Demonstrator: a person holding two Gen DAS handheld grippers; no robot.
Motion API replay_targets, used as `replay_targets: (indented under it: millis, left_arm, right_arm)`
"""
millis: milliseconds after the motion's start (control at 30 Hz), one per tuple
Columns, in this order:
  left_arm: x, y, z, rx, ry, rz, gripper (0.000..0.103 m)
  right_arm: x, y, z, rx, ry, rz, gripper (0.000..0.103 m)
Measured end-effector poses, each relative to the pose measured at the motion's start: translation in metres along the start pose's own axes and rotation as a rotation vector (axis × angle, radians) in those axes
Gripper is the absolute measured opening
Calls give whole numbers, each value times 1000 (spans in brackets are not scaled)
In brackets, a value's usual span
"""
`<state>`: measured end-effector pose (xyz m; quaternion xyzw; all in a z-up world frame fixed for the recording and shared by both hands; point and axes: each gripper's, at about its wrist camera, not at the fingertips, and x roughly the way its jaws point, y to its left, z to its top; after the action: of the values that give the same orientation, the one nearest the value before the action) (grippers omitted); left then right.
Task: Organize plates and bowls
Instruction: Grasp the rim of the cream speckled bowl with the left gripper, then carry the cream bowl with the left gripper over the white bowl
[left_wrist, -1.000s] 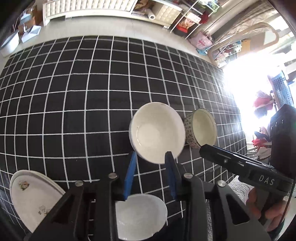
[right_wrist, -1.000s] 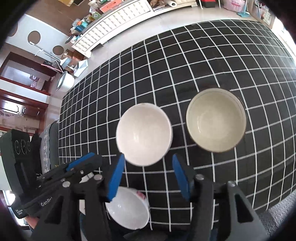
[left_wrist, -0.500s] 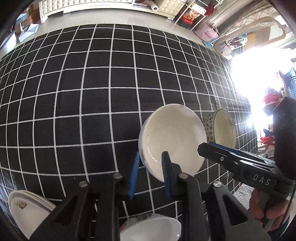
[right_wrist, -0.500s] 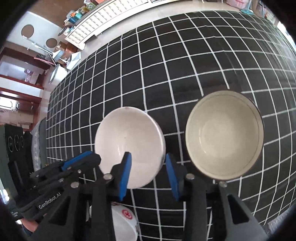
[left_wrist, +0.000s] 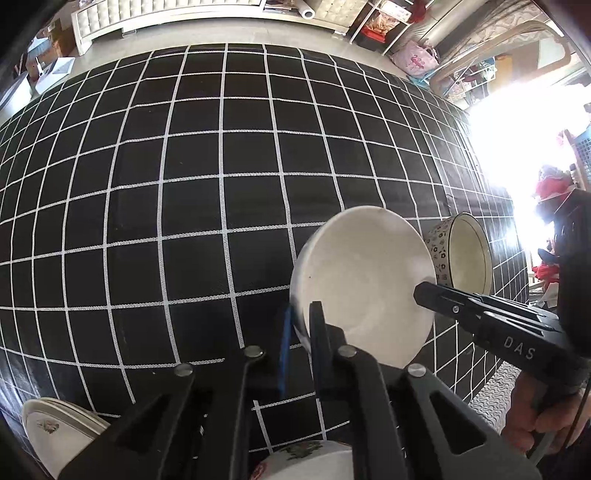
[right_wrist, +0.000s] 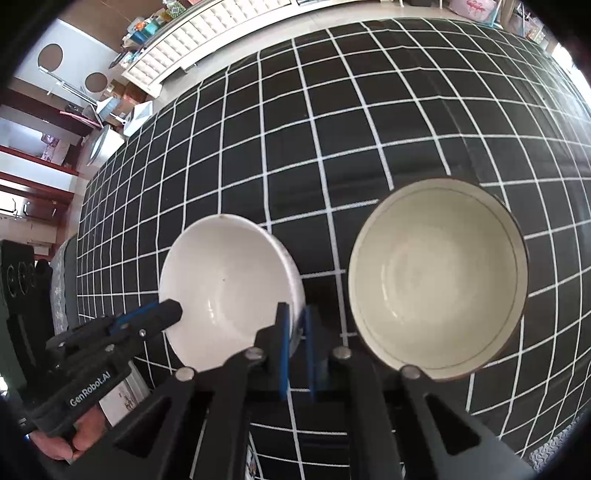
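Left gripper (left_wrist: 300, 325) jaws, right gripper (right_wrist: 295, 325) jaws, just closed onto white bowl (right_wrist: 229, 284) rim

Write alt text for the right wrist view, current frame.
The right gripper has its jaws closed on the near right rim of a plain white ceramic bowl, while the left gripper meets the same bowl's left rim. A larger cream bowl with a dark rim sits just right, on a black tablecloth with a white grid.

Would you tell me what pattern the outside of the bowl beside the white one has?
Small dark flowers on cream, on the patterned bowl; the left wrist view shows it best.
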<state>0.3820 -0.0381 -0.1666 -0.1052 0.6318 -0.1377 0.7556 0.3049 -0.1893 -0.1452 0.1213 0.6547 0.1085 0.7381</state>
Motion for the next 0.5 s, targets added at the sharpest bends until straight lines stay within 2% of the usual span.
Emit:
replay_targets:
  millis: [500]
  left_arm:
    - [2, -15, 2, 50, -18, 42, 8]
  right_arm:
    - [1, 9, -4, -41, -27, -45, 10]
